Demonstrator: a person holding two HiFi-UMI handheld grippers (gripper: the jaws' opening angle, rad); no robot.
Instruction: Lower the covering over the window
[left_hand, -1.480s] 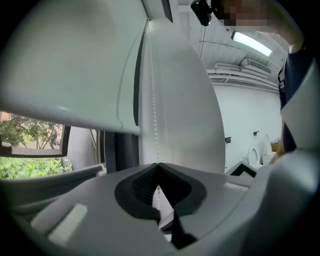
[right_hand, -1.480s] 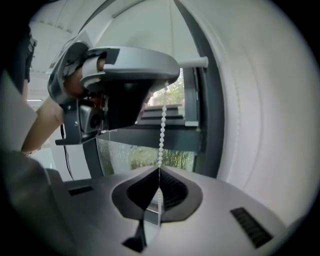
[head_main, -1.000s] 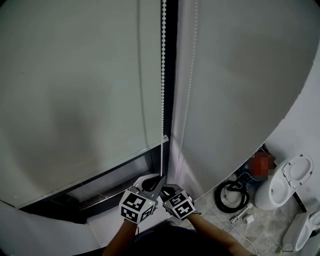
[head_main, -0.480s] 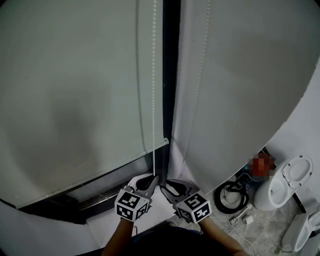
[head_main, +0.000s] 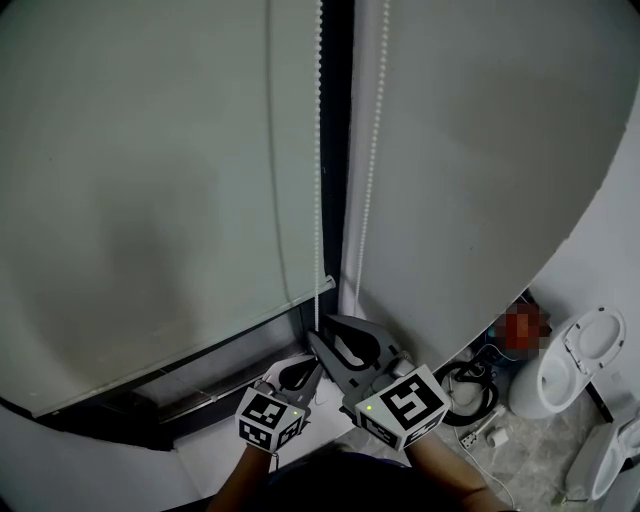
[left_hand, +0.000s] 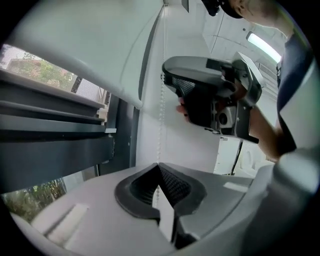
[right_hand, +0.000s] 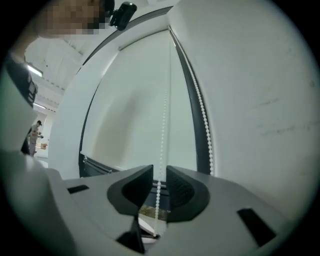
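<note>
A pale roller blind (head_main: 150, 200) covers most of the left window, with its bottom bar (head_main: 180, 343) above a dark strip of bare glass. A white bead chain (head_main: 318, 150) hangs by the blind's right edge. My left gripper (head_main: 312, 370) is low and shut on that chain; in the left gripper view the beads (left_hand: 161, 110) disappear between the closed jaws (left_hand: 159, 169). My right gripper (head_main: 320, 335) is just above it and open. Its fingers stand a little apart, and the chain (right_hand: 162, 130) runs through the gap (right_hand: 159, 175) without being pressed.
A second blind (head_main: 480, 180) with its own bead chain (head_main: 372, 150) hangs right of the dark window post (head_main: 342, 120). On the tiled floor at the right are a coiled cable (head_main: 465, 385) and a white toilet (head_main: 575, 360).
My right gripper has risen from beside the left gripper to just above it, and its jaws now straddle the chain. The left gripper has stayed in place on the chain.
</note>
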